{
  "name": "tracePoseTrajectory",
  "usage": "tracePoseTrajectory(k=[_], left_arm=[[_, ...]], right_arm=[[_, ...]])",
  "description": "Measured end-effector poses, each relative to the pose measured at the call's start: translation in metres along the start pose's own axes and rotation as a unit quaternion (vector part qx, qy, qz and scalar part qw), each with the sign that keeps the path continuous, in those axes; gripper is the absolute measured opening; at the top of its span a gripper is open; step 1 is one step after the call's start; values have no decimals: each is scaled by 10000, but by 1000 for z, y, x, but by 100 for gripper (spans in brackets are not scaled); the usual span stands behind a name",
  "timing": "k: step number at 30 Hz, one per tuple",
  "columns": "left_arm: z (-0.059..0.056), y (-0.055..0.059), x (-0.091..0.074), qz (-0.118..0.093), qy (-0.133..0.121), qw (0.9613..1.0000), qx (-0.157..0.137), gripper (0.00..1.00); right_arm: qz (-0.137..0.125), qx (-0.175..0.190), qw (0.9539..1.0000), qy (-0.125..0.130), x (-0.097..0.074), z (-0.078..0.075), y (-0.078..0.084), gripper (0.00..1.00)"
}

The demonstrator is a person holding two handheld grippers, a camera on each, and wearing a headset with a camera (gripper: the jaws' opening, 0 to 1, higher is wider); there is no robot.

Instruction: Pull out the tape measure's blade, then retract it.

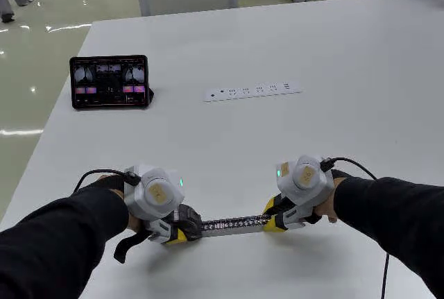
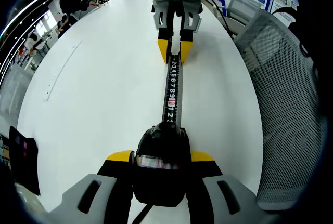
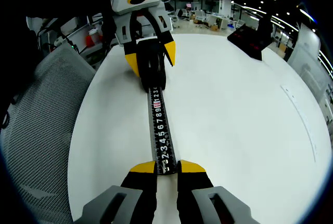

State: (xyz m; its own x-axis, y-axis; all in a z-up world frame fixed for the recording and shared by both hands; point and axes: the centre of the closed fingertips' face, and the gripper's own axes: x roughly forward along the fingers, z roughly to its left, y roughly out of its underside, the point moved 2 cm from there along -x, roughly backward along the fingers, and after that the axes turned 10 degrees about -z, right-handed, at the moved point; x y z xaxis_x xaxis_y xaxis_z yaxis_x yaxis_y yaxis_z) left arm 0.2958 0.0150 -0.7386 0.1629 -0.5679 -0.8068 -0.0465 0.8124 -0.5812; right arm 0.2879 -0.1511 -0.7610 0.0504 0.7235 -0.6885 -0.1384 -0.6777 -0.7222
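The black tape measure case (image 1: 187, 227) sits between the yellow-tipped jaws of my left gripper (image 1: 182, 231), which is shut on it near the table's front edge. The case (image 2: 161, 164) is large at the bottom of the left gripper view. A short length of numbered blade (image 1: 232, 225) runs from it to my right gripper (image 1: 272, 223), which is shut on the blade's end. The blade (image 3: 158, 125) stretches over the white table from my right gripper (image 3: 166, 170) to the case (image 3: 152, 70) in the left gripper (image 3: 151, 57). The right gripper (image 2: 175, 53) pinches the blade (image 2: 171, 91).
A tablet (image 1: 109, 81) with a lit screen stands at the back left of the white table (image 1: 291, 139). A white power strip (image 1: 253, 91) lies at the middle back. A mesh chair (image 2: 283, 78) is beside the table. A black cable (image 1: 385, 271) hangs at the right.
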Motion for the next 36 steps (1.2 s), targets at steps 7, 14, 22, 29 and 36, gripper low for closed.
tracePoseTrajectory(k=[7, 14, 22, 29, 36], left_arm=[[0, 0, 1, 1, 1, 10000, -2, 34], [0, 0, 0, 2, -5, 10000, -2, 34], [0, 0, 0, -2, -5, 10000, 0, 34], [0, 0, 0, -2, -12, 10000, 1, 34], [1, 1, 0, -3, -13, 10000, -3, 34]], right_arm=[[16, 7, 10000, 25, -6, 0, 4, 10], [29, 13, 10000, 56, -10, 0, 8, 10], [61, 23, 9999, 80, -15, -2, 13, 10], [88, 18, 9999, 80, -18, -3, 18, 10], [105, 38, 9999, 103, -22, -4, 22, 10]])
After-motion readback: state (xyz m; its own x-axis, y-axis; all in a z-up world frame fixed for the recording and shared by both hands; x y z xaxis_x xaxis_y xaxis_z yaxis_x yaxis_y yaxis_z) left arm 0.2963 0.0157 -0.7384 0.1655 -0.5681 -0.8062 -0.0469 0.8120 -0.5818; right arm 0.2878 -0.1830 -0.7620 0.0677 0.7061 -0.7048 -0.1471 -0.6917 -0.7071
